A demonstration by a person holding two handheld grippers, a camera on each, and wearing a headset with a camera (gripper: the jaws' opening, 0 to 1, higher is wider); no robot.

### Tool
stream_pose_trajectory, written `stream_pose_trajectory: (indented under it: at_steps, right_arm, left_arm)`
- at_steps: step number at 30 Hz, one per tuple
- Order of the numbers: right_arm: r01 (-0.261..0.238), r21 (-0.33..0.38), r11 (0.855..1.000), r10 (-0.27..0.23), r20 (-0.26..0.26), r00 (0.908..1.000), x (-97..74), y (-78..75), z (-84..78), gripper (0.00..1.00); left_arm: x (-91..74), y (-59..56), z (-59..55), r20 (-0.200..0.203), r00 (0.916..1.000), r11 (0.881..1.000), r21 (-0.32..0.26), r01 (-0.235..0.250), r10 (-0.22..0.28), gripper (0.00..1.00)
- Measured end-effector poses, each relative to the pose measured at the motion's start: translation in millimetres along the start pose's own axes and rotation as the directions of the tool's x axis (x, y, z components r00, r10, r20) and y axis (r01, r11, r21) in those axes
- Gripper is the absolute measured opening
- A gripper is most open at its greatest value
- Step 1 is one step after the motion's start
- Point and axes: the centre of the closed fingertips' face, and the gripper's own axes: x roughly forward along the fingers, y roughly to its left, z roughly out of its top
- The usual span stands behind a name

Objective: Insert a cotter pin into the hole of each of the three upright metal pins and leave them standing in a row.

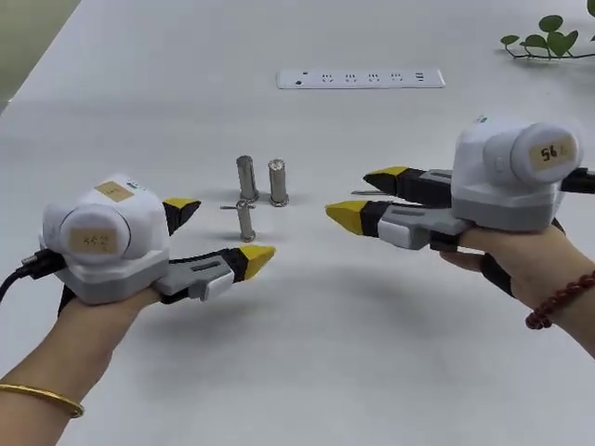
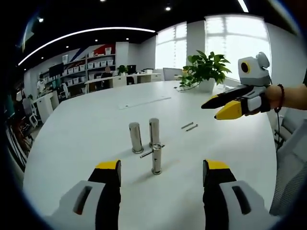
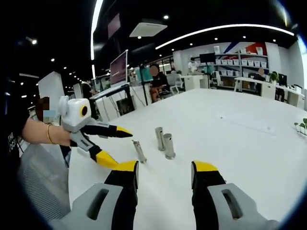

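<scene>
The right gripper [image 1: 352, 193], jaws spread wide and empty like the left gripper [image 1: 228, 228], hangs just beside two loose cotter pins [image 2: 190, 126] lying flat, pointing toward the uprights [image 1: 277, 182].

A: Carrying the lot?
B: Broad white table [image 1: 307, 353], smooth and pale.

A: Standing near the middle?
B: Three upright metal pins. Back left pin [image 1: 246, 177] just beside back right pin [image 1: 277, 182]. Front pin [image 1: 245, 223] ahead of the left one and slightly apart, crossed near its top by a cotter pin [image 1: 231, 206].

A: Lying loose?
B: Two spare cotter pins [image 2: 187, 125], flat on the tabletop, close together, off to the right of the group.

A: Farther back?
B: White power strip [image 1: 361, 79], flat, well apart from the pins. Potted plant [image 2: 204, 69] toward the far right edge.
</scene>
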Motion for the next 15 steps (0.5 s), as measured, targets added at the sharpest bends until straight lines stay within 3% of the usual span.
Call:
stream_pose_trajectory:
  at_steps: [7,12,15]
  right_arm:
    - [-0.004,-0.013,1.0,0.005,0.053,0.9986,21.6,-0.5,11.5,0.43]
    - [-0.005,-0.018,1.0,0.006,0.053,0.9986,37.4,-4.5,13.9,0.44]
    - [-0.003,-0.014,1.0,0.003,0.052,0.9986,48.0,-11.2,14.0,0.43]
  left_arm:
    - [-15.8,-8.0,6.9,0.016,0.9999,1.0,0.0,-0.001,0.001,0.78]
    - [-23.9,-12.4,11.2,0.019,0.9998,1.0,-0.013,0.001,-0.001,0.83]
    - [-27.7,-11.5,11.5,0.012,0.9996,1.0,-0.017,-0.024,0.024,0.86]
